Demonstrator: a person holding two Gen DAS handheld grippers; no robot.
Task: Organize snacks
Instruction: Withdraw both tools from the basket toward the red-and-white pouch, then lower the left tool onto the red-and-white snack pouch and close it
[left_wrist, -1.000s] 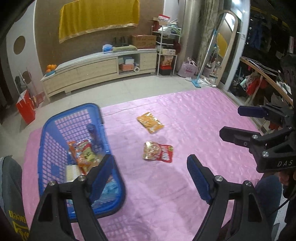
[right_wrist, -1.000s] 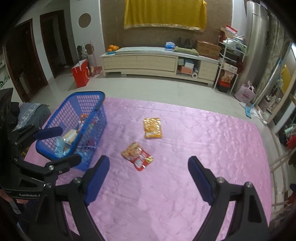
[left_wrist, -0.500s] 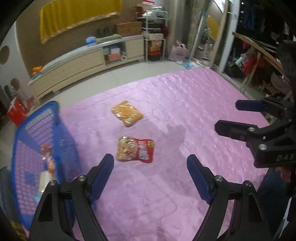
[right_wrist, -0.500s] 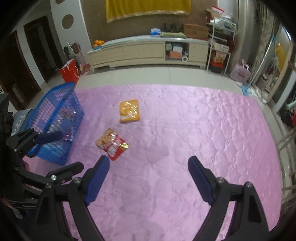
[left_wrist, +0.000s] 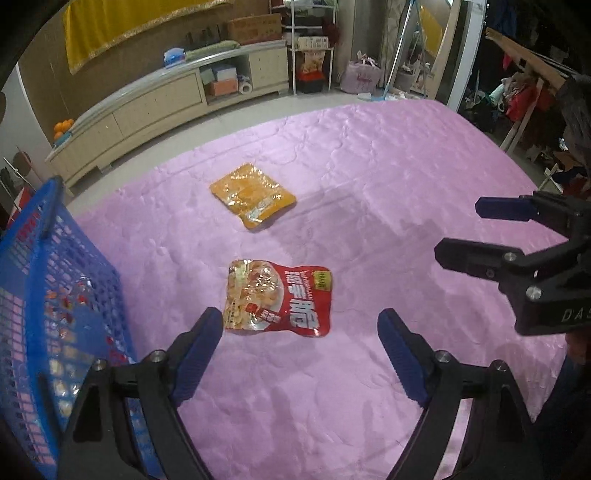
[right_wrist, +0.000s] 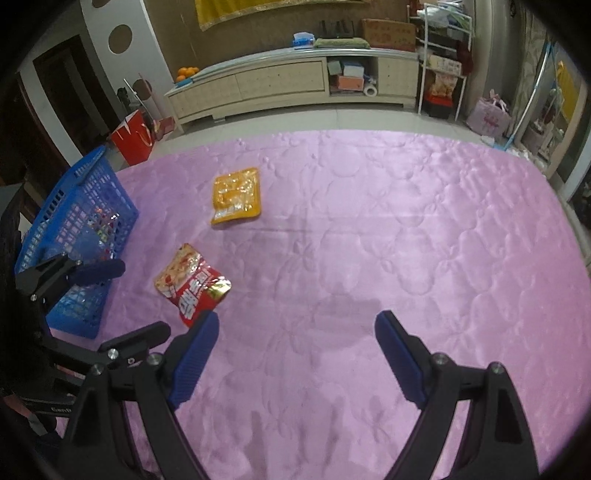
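Nearest the left wrist camera, the left gripper (left_wrist: 300, 334) hangs over the pink quilted cover (left_wrist: 369, 177) with its jaws opening and nothing between the blue pads; a second ago they stood a little narrower. Just past its fingertips lies the red snack packet (left_wrist: 279, 298), flat on the cover, its upper edge level with the tip of the left pad. That packet looks much larger and sits lower in view than a second ago, when it lay well out ahead, so the gripper has come down and closer to it.

The right gripper (right_wrist: 297, 334) is spread wide and empty, as wide as it was a second ago, with bare cover under it (its shadow falls on the fabric just ahead). From its camera the red snack packet (right_wrist: 192, 284) lies just off the tip of its left pad, and the left gripper (right_wrist: 107, 302) shows at the left edge.

Beyond the red packet, apart from it, the orange snack packet (left_wrist: 253, 196) lies flat on the cover; it too looks nearer than before.

The blue basket (left_wrist: 55, 280) stands at the left edge of the cover with packets inside, seen through its mesh wall. A second ago the left camera looked down into it; now only its side shows.

Farthest back, a long pale cabinet (right_wrist: 280, 85) runs along the wall.
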